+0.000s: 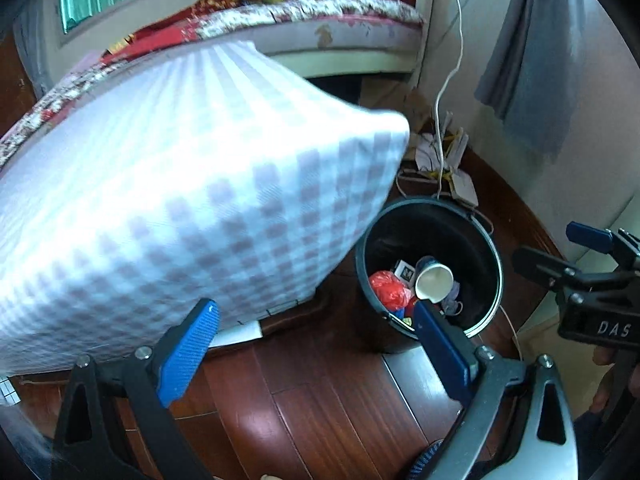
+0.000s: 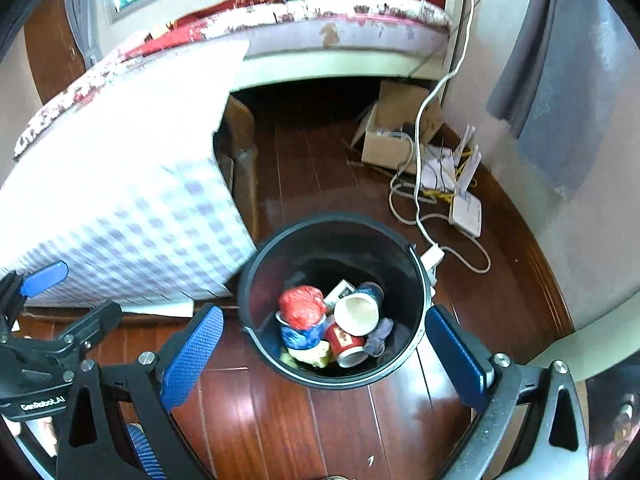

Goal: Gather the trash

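Left claw (image 1: 316, 344): jaws spread wide, nothing between the blue pads (image 1: 188, 354), nothing touched. It hangs above the dark wood floor (image 1: 320, 408), with the bin's near rim showing just past the right pad.

Right claw (image 2: 324, 354): also wide open and empty. From its own camera the black bin (image 2: 256, 280) sits framed between the two pads, below them; I cannot tell whether either pad touches the rim.

Bin stands on the floor just beside the corner of a surface draped in a white-and-lilac checked cloth (image 1: 180, 200). Contents, as far as I can read them: a crumpled red bag (image 2: 302, 304), a paper cup (image 2: 356, 314) lying on its side with its white inside toward me, a red can (image 2: 346, 344), a blue-and-white cup (image 2: 300, 334), a small printed box (image 2: 340, 290), and a grey-purple scrap (image 2: 380, 338).

Hard to make out: the yellowish item at the bin's near edge; the lower layers of trash are covered. The cloth hides whatever it drapes. In the left view the right claw is cut off at the frame edge. White cables (image 2: 420, 184) and a cardboard box (image 2: 396, 136) lie by the wall.
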